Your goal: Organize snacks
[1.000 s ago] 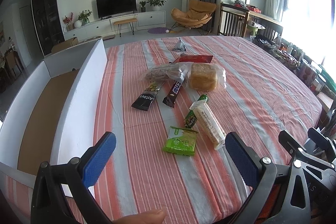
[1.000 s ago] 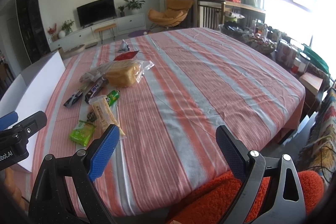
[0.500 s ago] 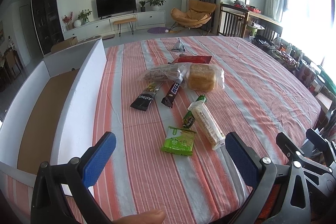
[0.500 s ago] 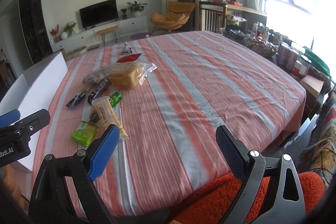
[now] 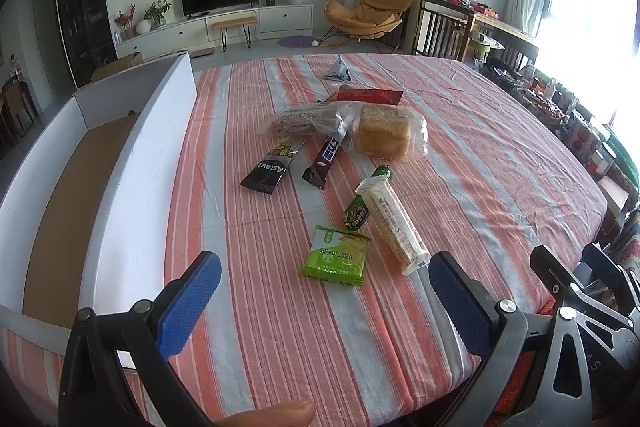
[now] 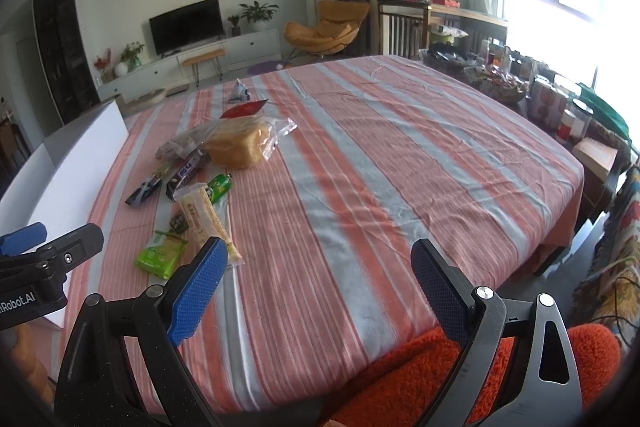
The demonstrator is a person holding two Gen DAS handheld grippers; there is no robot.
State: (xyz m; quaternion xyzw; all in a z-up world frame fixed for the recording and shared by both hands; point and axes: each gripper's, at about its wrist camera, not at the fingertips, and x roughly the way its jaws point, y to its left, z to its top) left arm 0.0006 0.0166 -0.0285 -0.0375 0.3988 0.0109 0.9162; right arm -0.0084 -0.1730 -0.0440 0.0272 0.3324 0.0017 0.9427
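Note:
Several snacks lie on the striped tablecloth [image 5: 460,155]: a green packet [image 5: 335,255], a long pale cracker pack [image 5: 390,221], a small green tube [image 5: 362,205], two dark bars [image 5: 267,169] [image 5: 326,159], a bagged bread loaf [image 5: 384,133] and a red packet [image 5: 370,95]. My left gripper [image 5: 325,301] hangs open just short of the green packet, nothing between its fingers. My right gripper [image 6: 318,285] is open too, over the table's near edge, right of the snacks [image 6: 162,255].
A white open box [image 5: 96,179] with a brown cardboard floor stands along the table's left side. A small grey wrapper [image 5: 338,71] lies at the far end. An orange fuzzy cushion [image 6: 420,379] sits below the right gripper. Jars and clutter line the window side.
Both views have lifted and drawn slightly nearer the snacks; the right wrist view shows more of the table. Neither gripper changed its opening, and no snack moved.

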